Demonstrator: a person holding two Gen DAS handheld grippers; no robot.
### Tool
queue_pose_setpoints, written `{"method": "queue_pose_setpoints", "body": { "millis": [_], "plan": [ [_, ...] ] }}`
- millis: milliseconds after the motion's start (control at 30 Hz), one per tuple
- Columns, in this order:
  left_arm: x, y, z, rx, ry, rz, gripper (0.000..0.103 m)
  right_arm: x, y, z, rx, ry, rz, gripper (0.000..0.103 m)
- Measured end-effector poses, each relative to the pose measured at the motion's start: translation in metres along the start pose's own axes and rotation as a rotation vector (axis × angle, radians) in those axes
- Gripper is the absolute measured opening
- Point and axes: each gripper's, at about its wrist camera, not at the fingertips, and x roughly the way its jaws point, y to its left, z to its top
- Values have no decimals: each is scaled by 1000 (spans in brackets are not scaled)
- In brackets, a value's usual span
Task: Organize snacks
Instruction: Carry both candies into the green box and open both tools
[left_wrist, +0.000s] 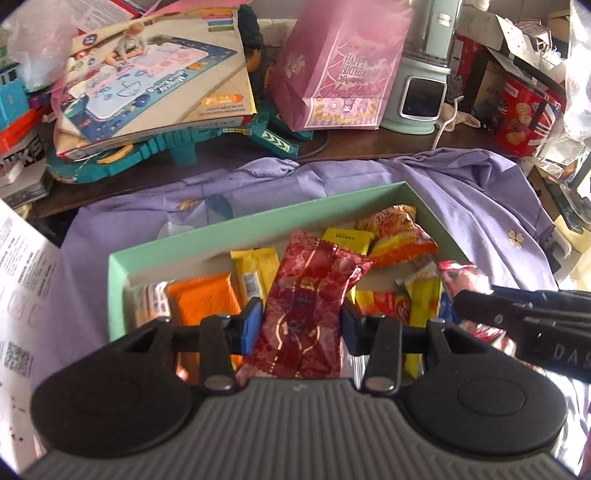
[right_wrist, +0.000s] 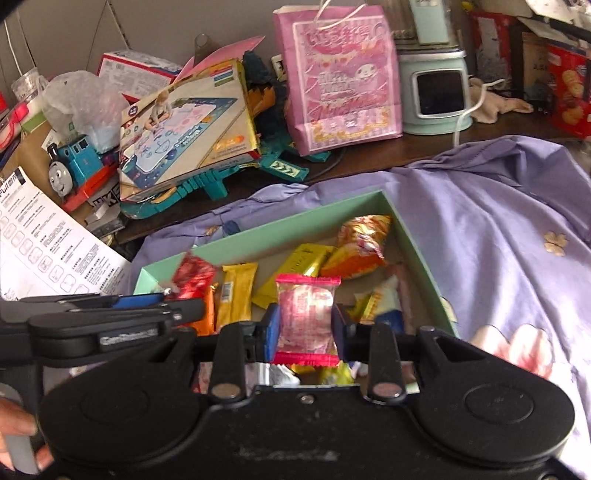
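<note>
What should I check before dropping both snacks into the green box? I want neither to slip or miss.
1. Left claw shut on the red packet: ok.
2. Right claw shut on the pink packet: ok.
3. Green box ahead of both claws, top open: ok.
4. Bare floor left inside the box: ok, near its far wall.
5. Claws apart from each other: cannot tell; they sit close side by side.

pink gift bag, blue toy train, play-mat box, purple cloth
</note>
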Motion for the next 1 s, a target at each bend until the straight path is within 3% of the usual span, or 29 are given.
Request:
{"method": "queue_pose_setpoints", "body": {
  "millis": [200, 533, 567, 600, 667, 700, 733, 1000],
  "plan": [
    [29, 10, 14, -6, 31, 11, 43, 38, 9, 8, 3, 45, 15, 29],
    [72, 16, 38, -29, 67, 18, 44, 66, -4, 18, 34, 65, -12, 33],
    [76, 14, 40, -32, 69, 16, 44, 66, -6, 19, 44, 61, -10, 37],
    [80, 13, 42, -36, 71, 17, 46, 65, -8, 19, 55, 56, -8, 47],
    [87, 10, 45, -49, 71, 29, 67, 61, -12, 20, 71, 37, -10, 68],
    [88, 9, 45, -54, 69, 38, 84, 58, -13, 19, 72, 21, -18, 79],
    [90, 8, 45, -56, 61, 46, 89, 55, -13, 19, 68, 12, -24, 83],
    [84, 2, 38, -27, 58, 59, 94, 42, -17, 15, 64, -8, -47, 95]
  ]
}}
